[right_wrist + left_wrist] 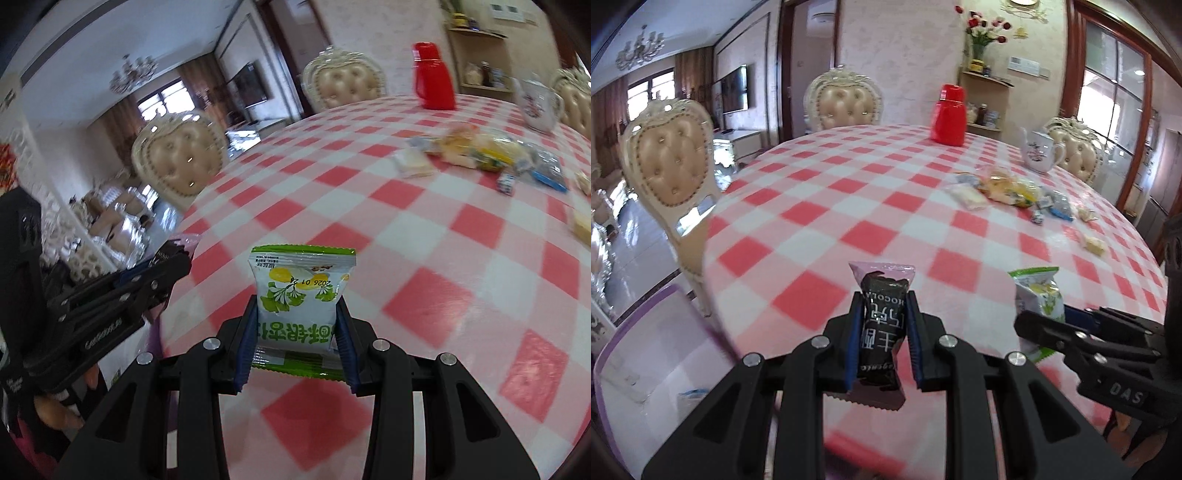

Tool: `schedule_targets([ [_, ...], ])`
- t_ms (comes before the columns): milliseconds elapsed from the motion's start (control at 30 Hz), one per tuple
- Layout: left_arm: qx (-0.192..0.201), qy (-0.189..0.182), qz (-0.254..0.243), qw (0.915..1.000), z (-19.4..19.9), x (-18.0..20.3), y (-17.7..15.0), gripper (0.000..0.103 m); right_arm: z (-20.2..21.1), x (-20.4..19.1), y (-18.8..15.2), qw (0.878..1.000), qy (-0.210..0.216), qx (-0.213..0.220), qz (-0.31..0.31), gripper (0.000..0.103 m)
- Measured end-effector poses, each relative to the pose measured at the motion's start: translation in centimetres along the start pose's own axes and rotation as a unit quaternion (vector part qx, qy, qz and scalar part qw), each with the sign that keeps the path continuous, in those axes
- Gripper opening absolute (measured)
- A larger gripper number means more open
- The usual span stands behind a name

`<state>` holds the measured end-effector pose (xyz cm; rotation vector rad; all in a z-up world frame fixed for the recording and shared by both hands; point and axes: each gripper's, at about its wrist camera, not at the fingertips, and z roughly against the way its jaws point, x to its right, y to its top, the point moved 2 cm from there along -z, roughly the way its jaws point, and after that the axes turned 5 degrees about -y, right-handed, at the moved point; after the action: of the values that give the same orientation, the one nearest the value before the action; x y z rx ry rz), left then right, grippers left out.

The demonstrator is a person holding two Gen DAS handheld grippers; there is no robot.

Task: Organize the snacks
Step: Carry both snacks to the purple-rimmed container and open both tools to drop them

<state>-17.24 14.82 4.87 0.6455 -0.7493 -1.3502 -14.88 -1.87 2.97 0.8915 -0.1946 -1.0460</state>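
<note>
Both tools, left (882,314) and right (297,317), apparently clamped

Ahead of the left hand-held gripper (882,314) the checked tabletop (827,206) lies bare; a snack heap (1015,192), red flask (948,114) and teapot (1039,151) block far right.

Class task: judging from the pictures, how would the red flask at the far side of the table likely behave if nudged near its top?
The red flask stands tall and upright, so a high push would probably tip it. Its rounded body suggests it might then roll. Its glossy surface looks slippery for tongs.
</note>
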Motion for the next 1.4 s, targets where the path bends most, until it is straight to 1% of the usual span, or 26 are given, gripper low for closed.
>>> schedule_targets([
  [100,-0.003,0.014,0.009,0.9999,0.5,-2.4,-0.6,0.022,-0.5,-2.7,-0.5,0.999,0.013,-0.009,0.031,0.039],
  [267,-0.008,0.021,0.036,0.9991,1.5,-6.8,-0.9,0.022,-1.3,-6.6,-1.4,0.996,0.034,-0.026,0.078,0.039],
  [400,-0.017,0.036,0.032,0.9987,2.4,-9.6,-0.8,0.022,-2.0,-9.7,-2.0,0.991,0.057,-0.042,0.109,0.039],
  [467,-0.025,0.041,0.025,0.9985,2.9,-10.6,-0.8,0.022,-2.4,-11.8,-2.4,0.987,0.07,-0.049,0.133,0.039],
  [533,-0.028,0.055,0.013,0.998,3.8,-11.7,-0.9,0.022,-2.7,-13.4,-2.8,0.984,0.082,-0.054,0.15,0.039],
  [633,-0.04,0.078,-0.002,0.9962,4.7,-13.1,-1.0,0.023,-3.2,-16.4,-3.6,0.975,0.108,-0.067,0.182,0.039],
  [700,-0.048,0.093,-0.01,0.9945,5.2,-14.2,-1.3,0.024,-3.3,-18.2,-4.4,0.967,0.131,-0.075,0.204,0.04],
  [733,-0.057,0.101,-0.014,0.9931,5.3,-14.8,-1.5,0.026,-3.1,-18.9,-4.7,0.964,0.15,-0.075,0.209,0.041],
  [767,-0.069,0.11,-0.019,0.9914,5.4,-15.3,-1.8,0.036,-2.8,-19.6,-5.0,0.958,0.176,-0.076,0.213,0.043],
  [800,-0.083,0.126,-0.022,0.9883,5.3,-16.0,-2.1,0.057,-2.5,-19.9,-5.0,0.956,0.183,-0.075,0.216,0.056],
  [833,-0.084,0.141,-0.021,0.9862,5.5,-16.4,-2.2,0.07,-2.1,-20.0,-4.9,0.956,0.182,-0.063,0.22,0.073],
  [867,-0.073,0.163,-0.013,0.9839,5.9,-17.0,-2.1,0.087,-1.4,-19.8,-4.6,0.959,0.176,-0.042,0.22,0.077],
  [933,-0.056,0.181,0.008,0.9819,6.5,-17.9,-1.8,0.088,-0.7,-18.8,-3.8,0.962,0.169,-0.028,0.212,0.078],
  [1000,-0.048,0.167,0.027,0.9844,6.9,-18.0,-1.5,0.089,-0.5,-17.0,-2.9,0.969,0.157,-0.017,0.189,0.078],
  [1133,-0.017,0.137,0.024,0.9901,6.7,-15.7,-0.8,0.094,-0.5,-12.7,-1.7,0.983,0.123,-0.011,0.133,0.078],
  [1233,0.01,0.084,0.035,0.9958,6.2,-12.4,-0.1,0.097,0.0,-8.5,-0.9,0.993,0.084,0.003,0.084,0.078],
  [1267,0.018,0.065,0.042,0.9968,6.2,-11.4,0.2,0.099,0.4,-6.4,-0.5,0.996,0.066,0.015,0.06,0.078],
  [1300,0.029,0.041,0.05,0.9975,6.1,-10.0,0.6,0.1,0.8,-5.1,-0.3,0.997,0.054,0.025,0.044,0.08],
  [1333,0.038,0.019,0.055,0.9976,6.0,-8.6,1.0,0.101,1.6,-3.1,-0.1,0.998,0.035,0.044,0.022,0.085],
  [1367,0.045,0.001,0.058,0.9973,5.8,-7.4,1.3,0.101,1.9,-2.1,0.0,0.998,0.025,0.055,0.013,0.087],
  [1400,0.049,-0.011,0.059,0.997,5.5,-6.2,1.6,0.101,2.7,-0.3,0.1,0.997,0.005,0.071,0.001,0.087],
])
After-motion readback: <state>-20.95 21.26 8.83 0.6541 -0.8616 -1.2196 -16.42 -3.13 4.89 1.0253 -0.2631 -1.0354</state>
